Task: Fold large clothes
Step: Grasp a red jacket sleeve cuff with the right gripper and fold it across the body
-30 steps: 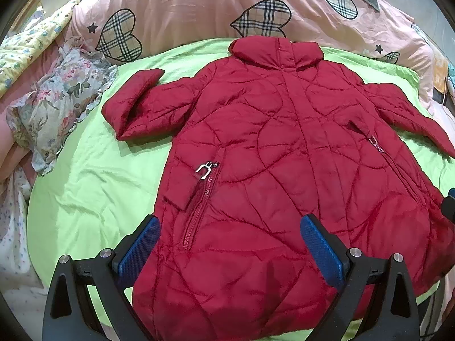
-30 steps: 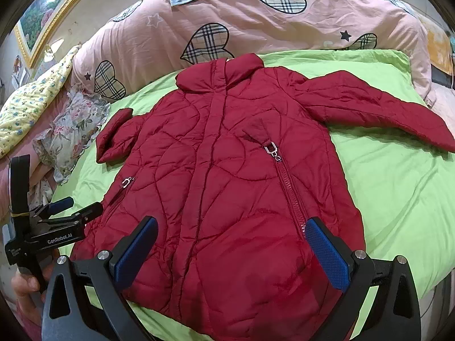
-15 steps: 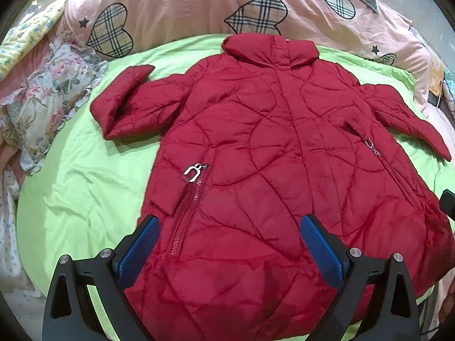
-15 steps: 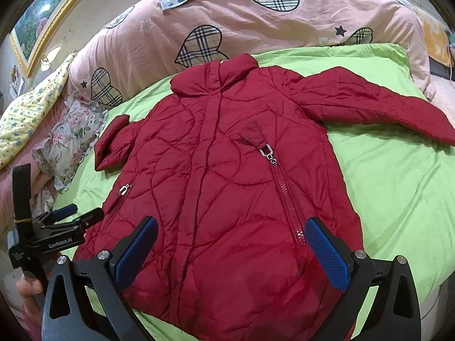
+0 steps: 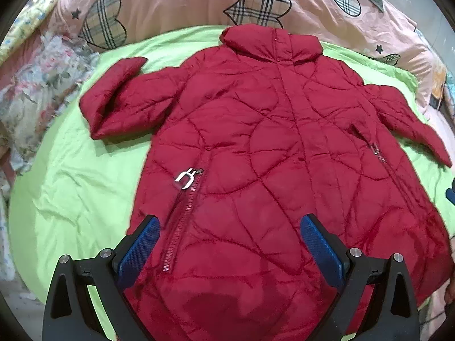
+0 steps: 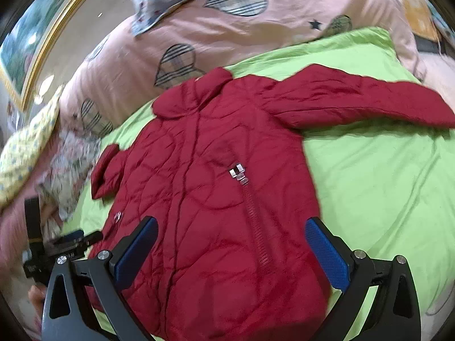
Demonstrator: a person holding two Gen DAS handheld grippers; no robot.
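Red quilted puffer coat point(image 5: 270, 156) lies flat, front up, on the lime-green bed sheet point(image 5: 71, 199), collar toward the pink heart-print duvet point(image 5: 176, 2). Left claw point(image 5: 230, 251) spread wide, empty, blue pads over the coat's lower front; hem is hidden below it by the claw frame. Right claw point(image 6: 231, 251) also wide, empty, over the lower front on the other side.

Left wrist view: near sleeve point(image 5: 119, 96) bent, cuff folded back on itself. Silver zip pull point(image 5: 184, 177) on the pocket is clear; the second pocket zip point(image 5: 379, 153) is small and hard to read. Far sleeve point(image 5: 412, 125) runs toward the frame edge.

Right wrist view is motion-blurred: duvet prints smear into stripes, floral fabric point(image 6: 68, 170) at the bed's left is mush. Long sleeve point(image 6: 355, 99) is cut off at the right edge. Left claw shows at lower left point(image 6: 85, 237), partly hidden behind the right claw's frame; holding hand point(image 6: 37, 295) barely visible.
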